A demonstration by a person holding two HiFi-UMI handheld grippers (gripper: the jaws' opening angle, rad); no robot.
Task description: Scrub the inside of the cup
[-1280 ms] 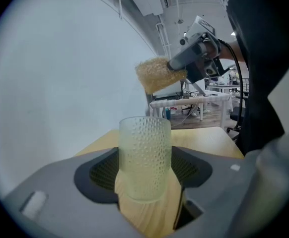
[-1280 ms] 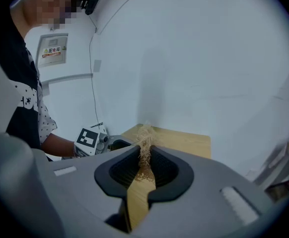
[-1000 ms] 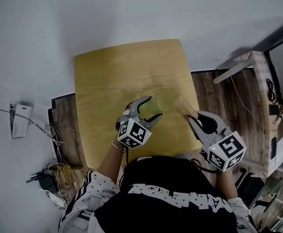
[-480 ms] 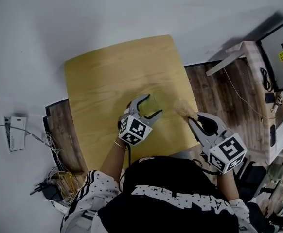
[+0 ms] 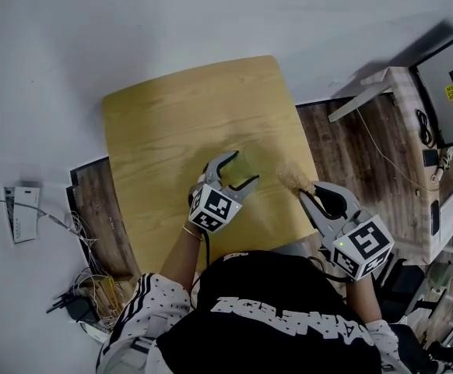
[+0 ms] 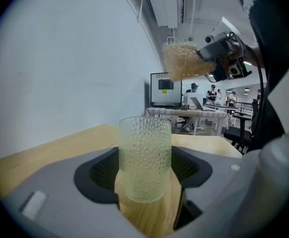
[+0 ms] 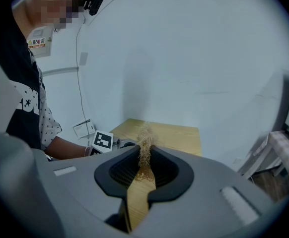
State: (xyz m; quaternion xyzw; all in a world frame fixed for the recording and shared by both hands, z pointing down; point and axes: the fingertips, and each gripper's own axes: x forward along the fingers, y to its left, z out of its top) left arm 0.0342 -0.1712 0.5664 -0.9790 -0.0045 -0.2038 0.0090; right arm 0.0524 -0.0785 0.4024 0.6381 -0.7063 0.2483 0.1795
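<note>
On my feed the left gripper (image 5: 239,171) has its 2 fingers spread wide around the cup (image 6: 145,157), with 1 pad against each side of it, so I read it as gripped. The cup is a clear, dimpled tumbler with a pale yellow-green cast. It stands upright, mouth up, over the near right part of the wooden worktop (image 5: 168,123). I cannot tell whether its base rests on the wood or sits just above it. Through the wall I can make out only that pale tint, and I cannot tell whether any liquid is in it. The right gripper (image 5: 307,192) has its fingers drawn narrow, pinching a tan, fibrous scrubber (image 5: 293,176) that sticks out beyond the tips. In the left gripper view the scrubber hangs in the air above and to the right of the cup's rim, apart from it and outside the cup. In the head view it sits near the cup, close to the worktop's right edge.
</note>
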